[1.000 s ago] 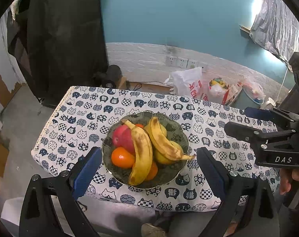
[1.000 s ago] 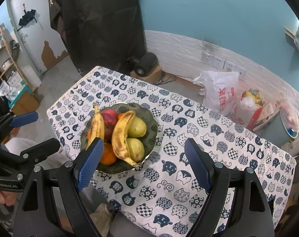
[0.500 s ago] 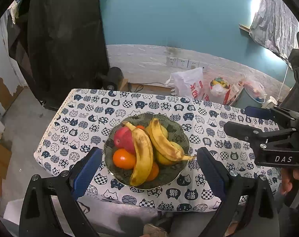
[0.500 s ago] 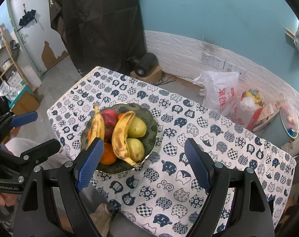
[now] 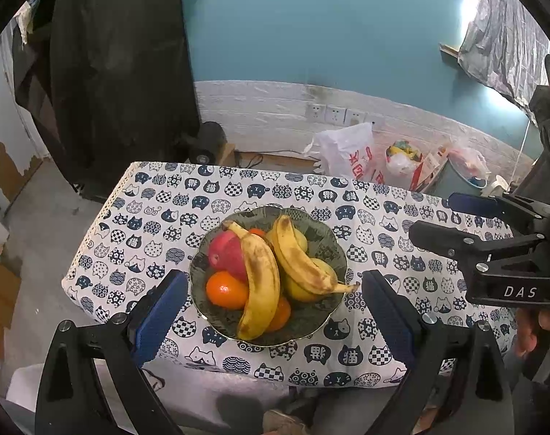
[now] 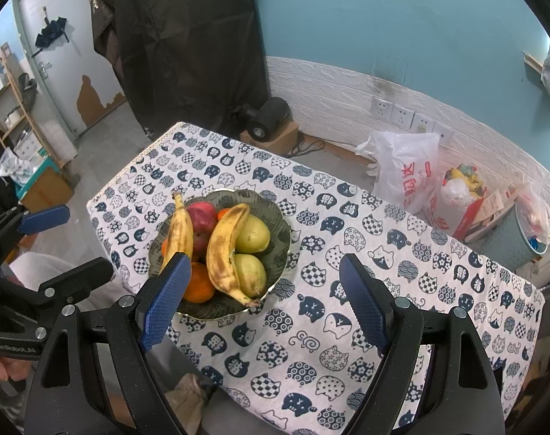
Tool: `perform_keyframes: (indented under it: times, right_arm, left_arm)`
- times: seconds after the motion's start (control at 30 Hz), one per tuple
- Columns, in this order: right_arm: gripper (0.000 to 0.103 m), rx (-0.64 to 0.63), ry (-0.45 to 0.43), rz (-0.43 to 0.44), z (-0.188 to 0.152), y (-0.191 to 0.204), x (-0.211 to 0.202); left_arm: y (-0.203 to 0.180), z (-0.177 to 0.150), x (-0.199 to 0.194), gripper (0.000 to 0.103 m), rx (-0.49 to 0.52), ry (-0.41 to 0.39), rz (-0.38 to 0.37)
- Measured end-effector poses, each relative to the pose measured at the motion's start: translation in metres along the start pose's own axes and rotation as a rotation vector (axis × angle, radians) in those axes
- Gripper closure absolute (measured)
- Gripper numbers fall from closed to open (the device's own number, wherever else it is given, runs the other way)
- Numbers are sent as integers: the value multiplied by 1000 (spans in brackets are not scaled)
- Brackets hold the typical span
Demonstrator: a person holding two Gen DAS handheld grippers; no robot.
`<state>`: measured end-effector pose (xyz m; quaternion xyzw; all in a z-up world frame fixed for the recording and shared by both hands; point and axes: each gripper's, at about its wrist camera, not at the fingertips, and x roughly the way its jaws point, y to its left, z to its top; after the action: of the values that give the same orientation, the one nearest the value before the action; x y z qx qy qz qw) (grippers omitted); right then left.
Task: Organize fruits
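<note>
Fruit bowl [image 5: 333, 250] near the front edge of the cat-print surface [image 6: 384, 253], holding two bananas [image 5: 264, 279], red apple [image 5: 226, 255], oranges [image 5: 226, 290], pears [image 6: 253, 233]. Left gripper [image 5: 275, 311] above bowl, jaws apart, empty. Right gripper [image 6: 264, 301] right of bowl, jaws apart, empty.

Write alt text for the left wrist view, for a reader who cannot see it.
A dark bowl of fruit, with two bananas lying over a red apple, oranges and pale pears, sits on a table under a cat-print tablecloth. The open left gripper frames it from the near side, touching nothing. The right gripper, also open, is at right.
</note>
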<state>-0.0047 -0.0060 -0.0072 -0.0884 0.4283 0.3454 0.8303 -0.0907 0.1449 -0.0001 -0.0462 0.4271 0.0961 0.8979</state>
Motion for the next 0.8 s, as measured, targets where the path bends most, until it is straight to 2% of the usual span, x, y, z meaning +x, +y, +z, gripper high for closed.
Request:
perform_keyframes:
  times: [0.8]
  right_arm:
    - [20,1,0,-1,0,0,0]
  left_arm:
    - [1,-1,-1,5,-4,-10,11]
